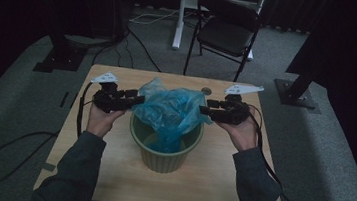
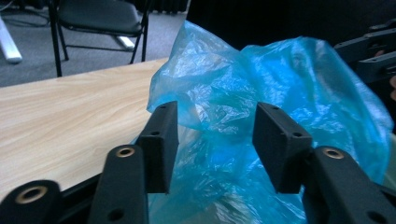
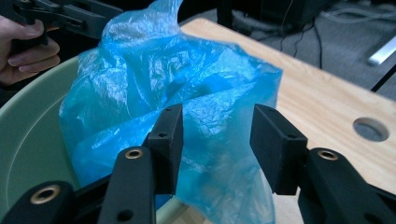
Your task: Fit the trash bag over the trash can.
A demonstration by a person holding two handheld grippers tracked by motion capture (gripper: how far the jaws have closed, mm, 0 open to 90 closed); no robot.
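A black folding chair (image 1: 225, 31) stands on grey carpet (image 1: 17, 88) beyond the bench (image 1: 208, 179), near a white post (image 1: 180, 15); cables (image 1: 147, 17) trail nearby.

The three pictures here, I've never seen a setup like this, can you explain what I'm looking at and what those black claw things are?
A person sits at a wooden table holding a hand-operated two-jaw gripper in each hand: the left gripper and the right gripper. The high view looks down from above the person. The other two pictures come from small cameras riding on each gripper, looking out between its own black jaws. On the table stands a green pot with a crumpled blue plastic bag hanging into it. In both gripper views the jaws stand open on either side of the bag's edge, so nothing is gripped. A folding chair stands behind the table.
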